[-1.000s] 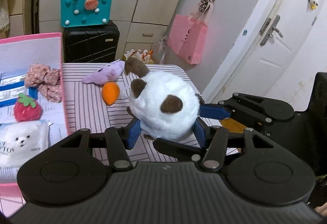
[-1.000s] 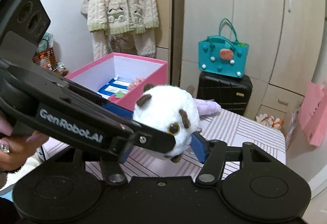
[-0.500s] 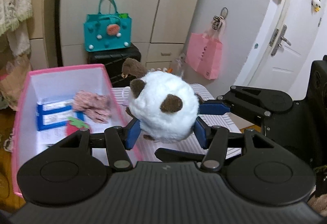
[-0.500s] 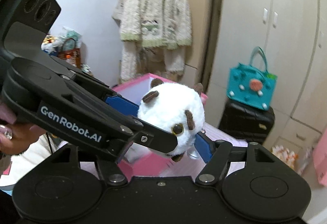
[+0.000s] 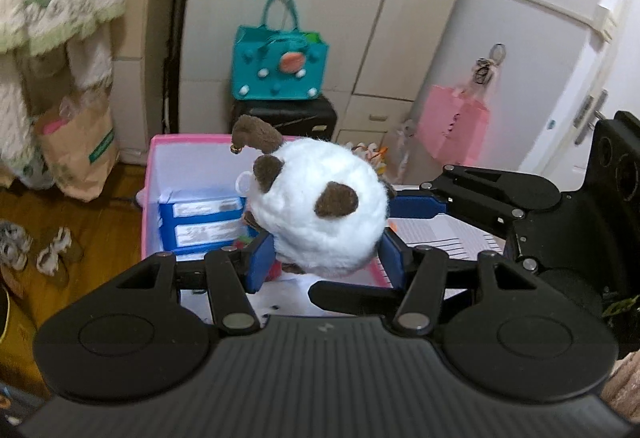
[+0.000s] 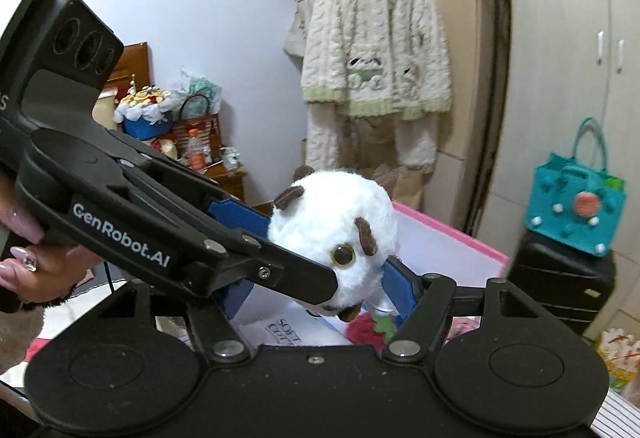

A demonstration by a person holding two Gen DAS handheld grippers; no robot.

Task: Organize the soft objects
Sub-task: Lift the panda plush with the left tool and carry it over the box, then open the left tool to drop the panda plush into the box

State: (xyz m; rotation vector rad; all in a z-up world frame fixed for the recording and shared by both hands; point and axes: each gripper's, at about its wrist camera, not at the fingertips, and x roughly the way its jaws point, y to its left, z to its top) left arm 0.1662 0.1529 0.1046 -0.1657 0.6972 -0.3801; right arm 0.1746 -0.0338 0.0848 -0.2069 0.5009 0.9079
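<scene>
A round white plush toy (image 5: 324, 206) with brown patches and a yellow eye is held in the air by both grippers at once. My left gripper (image 5: 326, 260) is shut on it from below; my right gripper (image 6: 320, 292) is shut on the same plush toy (image 6: 332, 230). The right gripper also shows in the left wrist view (image 5: 492, 194), gripping from the right. The toy hangs over a pink box (image 5: 188, 146) with a white inside. The box (image 6: 452, 234) holds blue-and-white packets (image 5: 200, 222) and a red strawberry plush (image 6: 366, 330).
A striped table top (image 5: 444, 238) lies to the right of the box. A teal tote (image 5: 280, 66) sits on a black suitcase (image 5: 288, 118) behind. A pink bag (image 5: 456, 126) hangs on a cabinet. A cream cardigan (image 6: 376, 50) hangs at the left, over a wooden floor (image 5: 92, 222).
Both grippers have carried the plush toy leftward from above the striped table to above the pink box. Both stayed shut on it throughout.
</scene>
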